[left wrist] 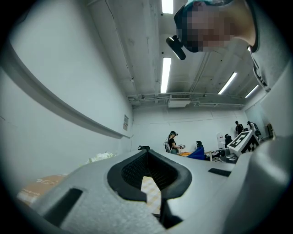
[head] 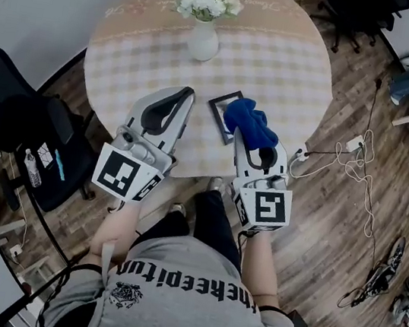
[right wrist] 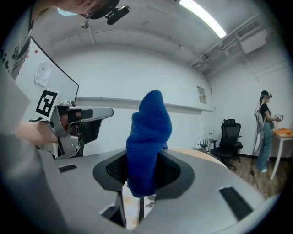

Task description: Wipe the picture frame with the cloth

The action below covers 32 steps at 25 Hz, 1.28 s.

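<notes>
One frame (head: pixel 219 112), one cloth (head: pixel 249 122), one vase (head: pixel 203 41) on the bench (head: pixel 289 64). Frame is dark, rectangular, at the near edge. My right tool (head: pixel 247 144) grips the blue cloth at the frame's right side. My left tool (head: pixel 186 96) is closed and empty.

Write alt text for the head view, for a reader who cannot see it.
The right tool holds a blue cloth next to a dark picture frame lying on a round checked table. The left tool is shut and empty; a vase of white flowers stands farther back.
</notes>
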Each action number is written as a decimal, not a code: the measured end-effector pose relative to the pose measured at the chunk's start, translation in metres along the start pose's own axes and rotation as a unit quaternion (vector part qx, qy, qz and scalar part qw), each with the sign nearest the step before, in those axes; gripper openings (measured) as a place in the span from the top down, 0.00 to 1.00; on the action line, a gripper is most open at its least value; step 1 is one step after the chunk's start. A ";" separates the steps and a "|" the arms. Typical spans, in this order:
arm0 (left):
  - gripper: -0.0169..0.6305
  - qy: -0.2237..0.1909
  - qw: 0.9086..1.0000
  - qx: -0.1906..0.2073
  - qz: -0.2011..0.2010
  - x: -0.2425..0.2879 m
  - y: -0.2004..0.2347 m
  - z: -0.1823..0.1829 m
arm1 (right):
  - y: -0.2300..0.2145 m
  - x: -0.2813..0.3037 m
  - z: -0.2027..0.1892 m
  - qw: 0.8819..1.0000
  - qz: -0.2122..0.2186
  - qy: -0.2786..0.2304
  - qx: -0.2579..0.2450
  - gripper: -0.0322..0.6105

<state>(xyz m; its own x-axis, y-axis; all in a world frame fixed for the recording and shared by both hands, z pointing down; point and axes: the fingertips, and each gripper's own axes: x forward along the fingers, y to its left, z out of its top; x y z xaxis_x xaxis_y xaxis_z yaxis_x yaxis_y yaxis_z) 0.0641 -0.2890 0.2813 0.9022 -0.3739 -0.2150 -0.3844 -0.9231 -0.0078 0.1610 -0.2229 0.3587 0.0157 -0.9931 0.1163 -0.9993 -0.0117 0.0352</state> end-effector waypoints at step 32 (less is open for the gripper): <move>0.94 0.070 0.977 -0.028 0.200 0.015 0.035 -0.080 | -0.014 0.118 -0.162 0.950 0.202 0.236 0.016 0.75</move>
<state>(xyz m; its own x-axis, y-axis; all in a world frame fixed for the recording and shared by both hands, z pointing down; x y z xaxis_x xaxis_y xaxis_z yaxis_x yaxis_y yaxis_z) 0.0801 -0.3337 0.3559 0.7009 -0.7112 -0.0534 -0.7045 -0.7021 0.1037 0.1822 -0.3211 0.5325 -0.3646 -0.7541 0.5463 -0.9271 0.3489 -0.1372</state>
